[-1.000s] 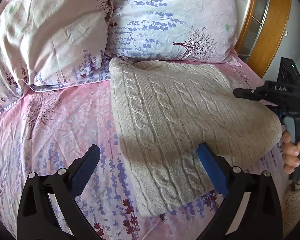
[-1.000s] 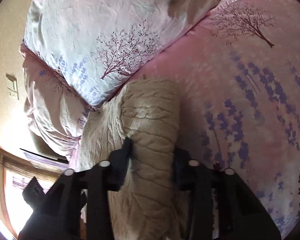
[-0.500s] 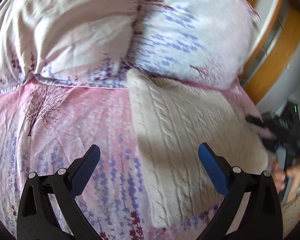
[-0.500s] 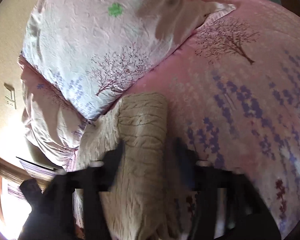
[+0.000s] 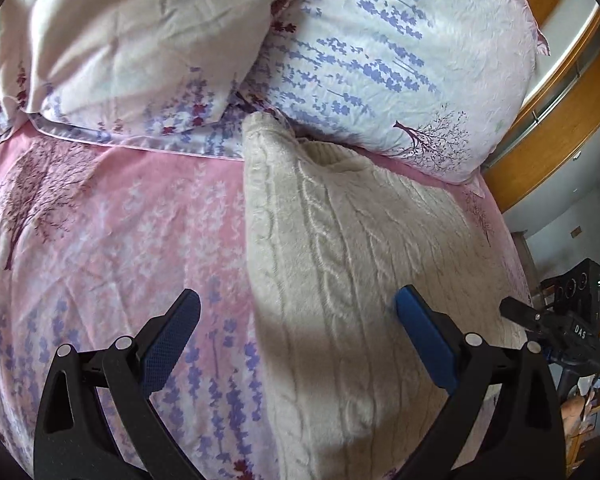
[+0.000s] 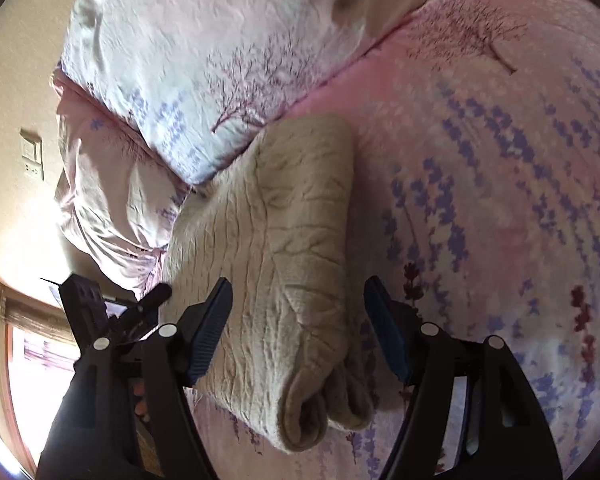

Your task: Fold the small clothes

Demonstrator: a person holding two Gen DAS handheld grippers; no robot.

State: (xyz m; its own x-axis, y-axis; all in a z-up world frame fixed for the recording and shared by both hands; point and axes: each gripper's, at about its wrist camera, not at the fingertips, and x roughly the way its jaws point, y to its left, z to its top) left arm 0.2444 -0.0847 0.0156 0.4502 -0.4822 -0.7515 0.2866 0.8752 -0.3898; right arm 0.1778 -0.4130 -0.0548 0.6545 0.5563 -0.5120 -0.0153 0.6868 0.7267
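A cream cable-knit sweater (image 5: 352, 280) lies folded on the pink flowered bedsheet (image 5: 112, 248), its top corner against the pillows. My left gripper (image 5: 298, 334) hovers open over the sweater's left edge, one blue pad over the sheet and the other over the knit, holding nothing. In the right wrist view the sweater's thick folded edge (image 6: 300, 248) lies between the jaws of my right gripper (image 6: 298, 330). Those jaws are opening and the pads stand clear of the cloth on both sides. The right gripper (image 5: 548, 322) also shows at the sweater's far right corner.
Two flowered pillows (image 5: 380, 60) (image 5: 120, 48) lie at the head of the bed. A wooden headboard (image 5: 552, 92) curves behind them. A wall switch (image 6: 32, 158) and a bright window (image 6: 40, 364) are to the left of the right wrist view, with the left gripper (image 6: 100, 312) in front.
The right gripper's jaws spread apart and let go of the sweater's folded edge, which stays on the bed. The left gripper shifted and rolled, so the sweater now sits further right.
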